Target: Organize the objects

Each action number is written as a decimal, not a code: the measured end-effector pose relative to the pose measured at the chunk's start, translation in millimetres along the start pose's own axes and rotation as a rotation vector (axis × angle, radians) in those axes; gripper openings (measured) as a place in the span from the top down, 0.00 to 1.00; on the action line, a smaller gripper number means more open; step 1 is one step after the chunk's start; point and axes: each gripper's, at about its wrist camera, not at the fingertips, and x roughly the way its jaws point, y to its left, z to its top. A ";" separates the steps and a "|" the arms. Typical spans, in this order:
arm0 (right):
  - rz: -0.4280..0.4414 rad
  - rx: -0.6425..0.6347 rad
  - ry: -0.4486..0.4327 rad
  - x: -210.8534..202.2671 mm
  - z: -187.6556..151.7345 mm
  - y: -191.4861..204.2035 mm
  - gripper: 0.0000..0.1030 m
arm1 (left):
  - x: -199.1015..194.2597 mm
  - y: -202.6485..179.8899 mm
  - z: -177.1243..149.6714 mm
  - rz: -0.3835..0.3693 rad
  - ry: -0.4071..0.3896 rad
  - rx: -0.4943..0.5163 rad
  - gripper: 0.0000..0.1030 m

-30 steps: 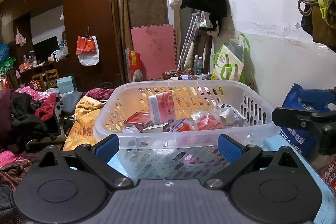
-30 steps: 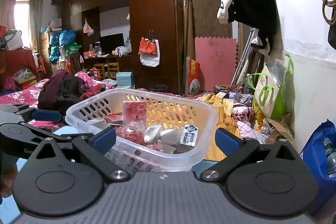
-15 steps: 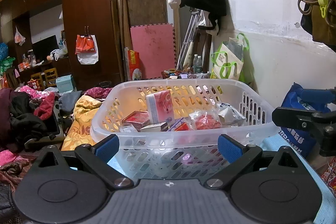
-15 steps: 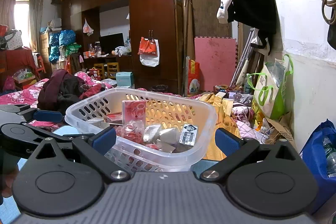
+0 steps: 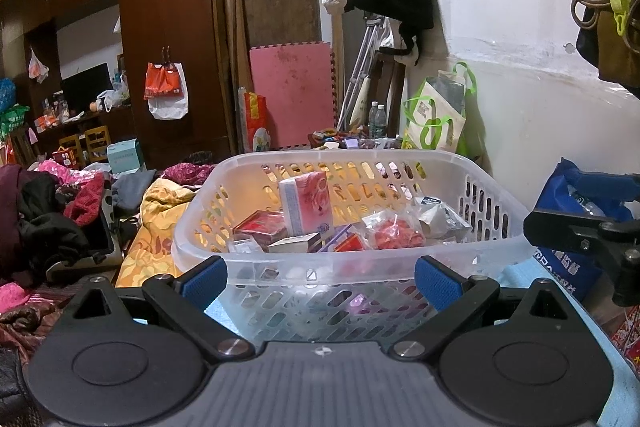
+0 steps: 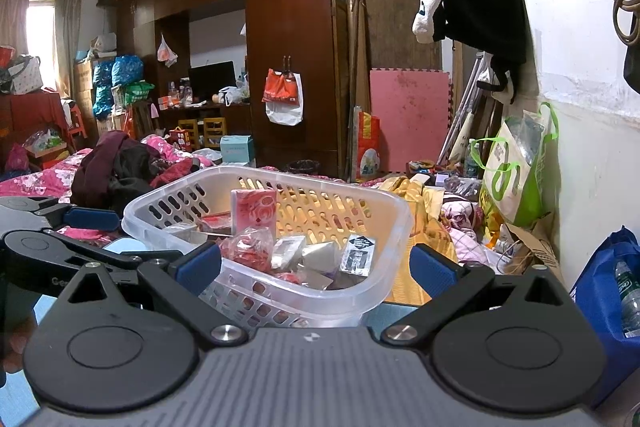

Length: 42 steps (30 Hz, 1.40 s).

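Observation:
A clear perforated plastic basket [image 5: 360, 263] [image 6: 384, 259] stands on a light blue surface just ahead of both grippers. Inside it a pink rose-print box [image 5: 306, 201] [image 6: 253, 213] stands upright among a red box [image 5: 260, 227], a clear bag of red pieces [image 5: 394, 233] [image 6: 246, 247] and silver packets [image 6: 316, 253]. My left gripper [image 5: 320, 277] is open, its blue pads level with the basket's near wall. My right gripper [image 6: 316, 265] is open too, with nothing between its fingers. Each gripper shows at the edge of the other's view.
A bed heaped with clothes [image 5: 48, 211] and a yellow quilt [image 5: 160, 227] lies left of the basket. A white wall [image 5: 520, 27] with hanging garments and cords is on the right. A blue bag with bottles [image 6: 612, 291] and a green tote [image 6: 516, 167] stand by the wall.
The basket sits slightly more to the left in the left wrist view than a second ago. Both grippers stay open.

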 end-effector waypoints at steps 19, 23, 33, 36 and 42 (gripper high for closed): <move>0.002 -0.013 0.021 2.3 -2.2 -2.5 0.00 | -2.1 6.8 5.1 0.020 -0.008 -0.010 0.02; 0.001 -0.012 0.026 3.3 -3.2 -3.8 0.00 | -3.0 10.2 5.5 0.024 -0.009 -0.015 0.02; 0.002 -0.012 0.028 3.4 -3.2 -3.9 0.00 | -3.4 10.9 5.7 0.025 -0.010 -0.014 0.02; 0.000 -0.012 0.028 3.9 -3.1 -4.8 0.00 | -3.5 11.2 5.3 0.026 -0.010 -0.014 0.02; 0.004 -0.012 0.030 5.1 -3.4 -4.7 0.00 | -4.2 12.7 4.5 0.026 -0.008 -0.015 0.02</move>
